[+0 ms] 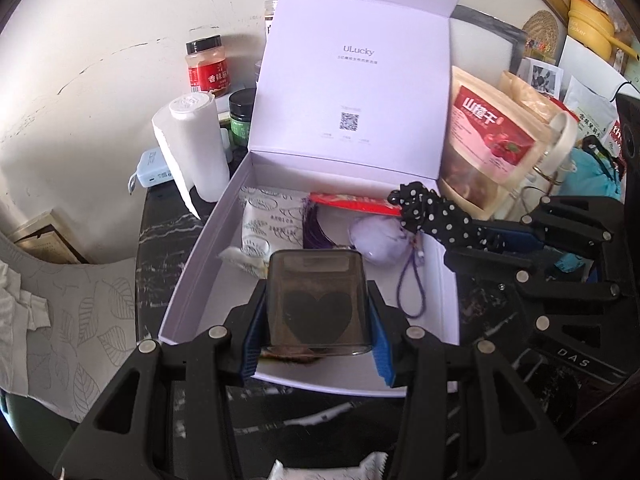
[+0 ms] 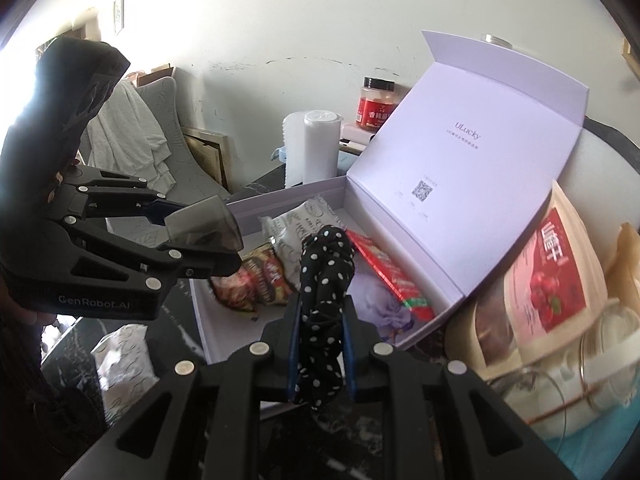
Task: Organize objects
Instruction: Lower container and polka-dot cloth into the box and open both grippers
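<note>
On the dark tabletop (image 1: pixel 168 216) sits an open white box (image 1: pixel 200 248); above it, the left hand-held gripper (image 1: pixel 316 344) holds a smoky cup (image 1: pixel 318 304), and the right hand-held gripper (image 2: pixel 320 364) pinches a dotted cloth (image 2: pixel 326 280).

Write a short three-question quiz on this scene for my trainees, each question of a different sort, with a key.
1. True or false: the right tool is shut on the polka-dot cloth.
2. Multiple choice: what does the left tool hold? A) a red-lidded jar B) a smoky transparent cup with a heart C) a paper towel roll
3. Fill in: the lid of the white box stands ____.

Key
1. True; the cloth is pinched between its blue pads.
2. B; the smoky cup sits between the pads, above the box's near end.
3. Open; the upright lid shows a printed code inside.
</note>
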The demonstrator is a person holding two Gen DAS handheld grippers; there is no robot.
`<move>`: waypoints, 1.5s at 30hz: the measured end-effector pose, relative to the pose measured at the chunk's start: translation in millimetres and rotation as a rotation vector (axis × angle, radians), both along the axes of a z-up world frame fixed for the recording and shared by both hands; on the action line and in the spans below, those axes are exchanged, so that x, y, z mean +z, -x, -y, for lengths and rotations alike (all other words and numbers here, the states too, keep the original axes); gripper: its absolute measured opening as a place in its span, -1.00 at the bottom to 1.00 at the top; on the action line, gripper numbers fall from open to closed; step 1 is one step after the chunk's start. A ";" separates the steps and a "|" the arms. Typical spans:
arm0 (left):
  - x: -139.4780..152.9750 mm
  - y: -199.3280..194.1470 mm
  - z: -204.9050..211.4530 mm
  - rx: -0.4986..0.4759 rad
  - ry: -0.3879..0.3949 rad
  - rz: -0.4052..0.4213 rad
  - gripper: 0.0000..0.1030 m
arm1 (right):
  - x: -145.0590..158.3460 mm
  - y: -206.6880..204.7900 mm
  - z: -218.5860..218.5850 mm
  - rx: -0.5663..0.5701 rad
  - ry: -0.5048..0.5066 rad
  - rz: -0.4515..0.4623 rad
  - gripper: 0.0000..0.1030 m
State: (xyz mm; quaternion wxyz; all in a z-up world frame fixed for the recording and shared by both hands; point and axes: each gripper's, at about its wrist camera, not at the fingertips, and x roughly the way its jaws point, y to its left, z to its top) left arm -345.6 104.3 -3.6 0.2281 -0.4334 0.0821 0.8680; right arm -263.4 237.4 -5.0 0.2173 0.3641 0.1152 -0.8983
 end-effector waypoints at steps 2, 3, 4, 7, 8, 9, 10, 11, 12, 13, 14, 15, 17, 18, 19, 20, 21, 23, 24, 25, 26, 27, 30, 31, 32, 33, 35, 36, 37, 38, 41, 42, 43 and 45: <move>-2.6 8.7 -1.1 -0.003 0.004 -0.001 -0.16 | 0.0 7.2 1.4 0.001 -0.003 -0.005 -0.67; -3.6 12.3 -1.3 -0.003 0.006 -0.002 -0.16 | 0.1 10.7 2.2 0.001 -0.003 -0.008 -0.67; -5.1 17.7 -1.9 -0.004 0.009 -0.003 -0.16 | 0.2 14.6 3.2 0.002 -0.003 -0.009 -0.67; -7.8 27.8 -2.4 -0.006 0.016 -0.010 -0.16 | 0.4 25.6 6.6 0.002 0.003 -0.012 -0.67; -8.7 32.3 -2.2 -0.004 0.015 -0.013 -0.16 | 0.2 29.0 8.0 0.002 0.005 -0.012 -0.67; -9.5 36.0 -1.9 -0.003 0.014 -0.014 -0.16 | 0.0 32.2 9.4 0.001 0.007 -0.012 -0.67; -10.8 40.2 -1.8 -0.002 0.017 -0.014 -0.16 | -0.5 36.2 11.3 0.002 0.009 -0.012 -0.67; -12.1 44.0 -1.7 0.001 0.022 -0.018 -0.16 | -1.4 39.4 11.9 0.001 0.011 -0.012 -0.67; -13.2 47.2 -1.8 0.003 0.029 -0.025 -0.16 | -2.5 43.2 12.9 -0.001 0.011 -0.009 -0.67; -14.7 50.9 -2.0 0.005 0.036 -0.031 -0.16 | -4.0 47.2 14.0 -0.003 0.011 -0.004 -0.67; -16.1 55.0 -2.0 0.008 0.039 -0.034 -0.16 | -5.3 50.9 15.2 -0.005 0.011 0.000 -0.67; -17.7 58.9 -1.6 0.008 0.036 -0.033 -0.16 | -6.5 54.0 15.8 -0.008 0.012 0.004 -0.67; -21.0 65.5 -0.9 0.009 0.032 -0.026 -0.16 | -9.3 60.7 16.7 -0.014 0.015 0.012 -0.67; -22.6 68.0 -0.5 0.010 0.031 -0.025 -0.16 | -10.7 63.7 16.9 -0.019 0.015 0.014 -0.67; -24.4 70.5 0.0 0.012 0.031 -0.024 -0.16 | -12.5 66.6 16.7 -0.027 0.015 0.016 -0.67; -26.6 73.1 0.7 0.016 0.031 -0.021 -0.16 | -15.1 69.6 16.2 -0.036 0.015 0.021 -0.67; -28.6 75.1 0.9 0.018 0.032 -0.019 -0.16 | -17.1 72.4 15.9 -0.041 0.017 0.027 -0.67; -34.0 78.9 1.3 0.019 0.034 -0.009 -0.16 | -22.0 77.1 15.7 -0.048 0.018 0.036 -0.67; -36.9 80.9 1.5 0.020 0.034 -0.002 -0.16 | -24.2 79.1 15.8 -0.052 0.016 0.041 -0.67; -39.3 81.8 1.4 0.021 0.034 0.003 -0.16 | -26.8 81.1 15.9 -0.056 0.013 0.045 -0.67; -41.9 83.0 1.3 0.021 0.035 0.008 -0.16 | -28.7 82.7 15.8 -0.059 0.012 0.049 -0.67; -44.1 84.2 1.3 0.022 0.035 0.012 -0.16 | -30.6 83.8 15.9 -0.061 0.011 0.053 -0.67; -50.4 86.6 1.2 0.024 0.036 0.027 -0.16 | -35.9 86.5 16.2 -0.064 0.007 0.064 -0.67; -51.9 86.7 1.1 0.024 0.036 0.030 -0.16 | -36.9 87.1 16.0 -0.063 0.006 0.065 -0.67; -53.4 87.2 1.0 0.025 0.037 0.035 -0.16 | -37.8 87.9 16.3 -0.063 0.004 0.066 -0.67; -54.4 87.5 1.1 0.026 0.038 0.039 -0.16 | -38.7 88.5 16.6 -0.066 0.002 0.068 -0.66; -54.9 87.6 1.2 0.028 0.038 0.045 -0.16 | -40.0 89.8 17.4 -0.070 -0.001 0.071 -0.66; -54.2 87.3 1.5 0.029 0.034 0.045 -0.16 | -40.0 90.0 17.8 -0.070 -0.003 0.071 -0.65; -53.3 87.2 1.6 0.030 0.031 0.046 -0.16 | -39.6 89.3 17.8 -0.069 -0.007 0.067 -0.64; -51.8 87.2 1.7 0.032 0.031 0.048 -0.16 | -39.0 88.8 18.2 -0.066 -0.012 0.061 -0.59; -46.8 86.0 2.5 0.035 0.028 0.048 -0.14 | -36.0 87.2 20.2 -0.073 -0.030 0.043 -0.20; -45.6 85.5 2.5 0.037 0.032 0.048 -0.13 | -34.8 86.7 19.7 -0.082 -0.029 0.039 -0.17; -44.2 84.8 2.7 0.040 0.035 0.049 -0.12 | -33.8 86.7 19.5 -0.084 -0.027 0.041 -0.17; -41.0 83.2 3.7 0.049 0.039 0.053 -0.06 | -32.1 86.8 19.3 -0.089 -0.026 0.048 -0.17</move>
